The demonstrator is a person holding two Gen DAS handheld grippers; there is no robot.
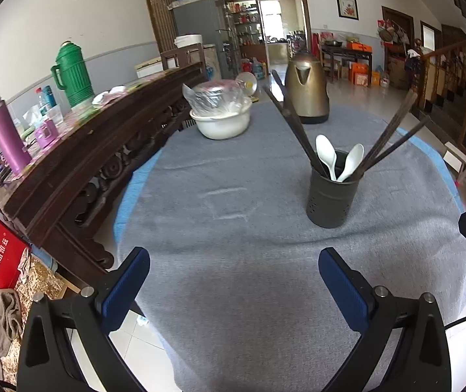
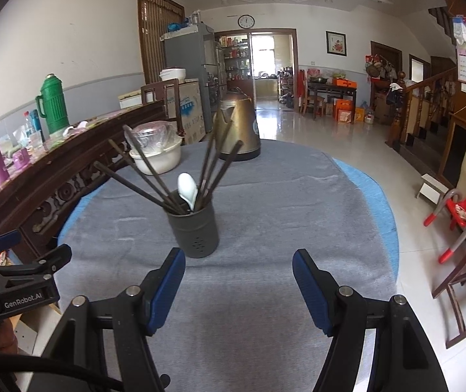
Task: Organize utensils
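A dark grey utensil holder (image 1: pixel 331 197) (image 2: pixel 194 232) stands upright on the grey cloth of the round table (image 1: pixel 233 196) (image 2: pixel 282 202). Several dark chopsticks (image 1: pixel 393 137) (image 2: pixel 141 176) fan out of it, with two white spoons (image 1: pixel 326 155) among them in the left wrist view; the right wrist view shows one white spoon (image 2: pixel 189 189). My left gripper (image 1: pixel 234 266) is open over bare cloth, the holder ahead and to its right. My right gripper (image 2: pixel 239 269) is open too, empty, just short of the holder, which sits ahead and slightly left.
A bronze kettle (image 1: pixel 306 93) (image 2: pixel 238 127) and a white bowl under a plastic-wrapped dish (image 1: pixel 221 114) (image 2: pixel 156 153) stand at the table's far side. A dark carved sideboard (image 1: pixel 79 150) with a green flask (image 1: pixel 71 73) and purple bottle (image 1: pixel 6 135) runs along the left.
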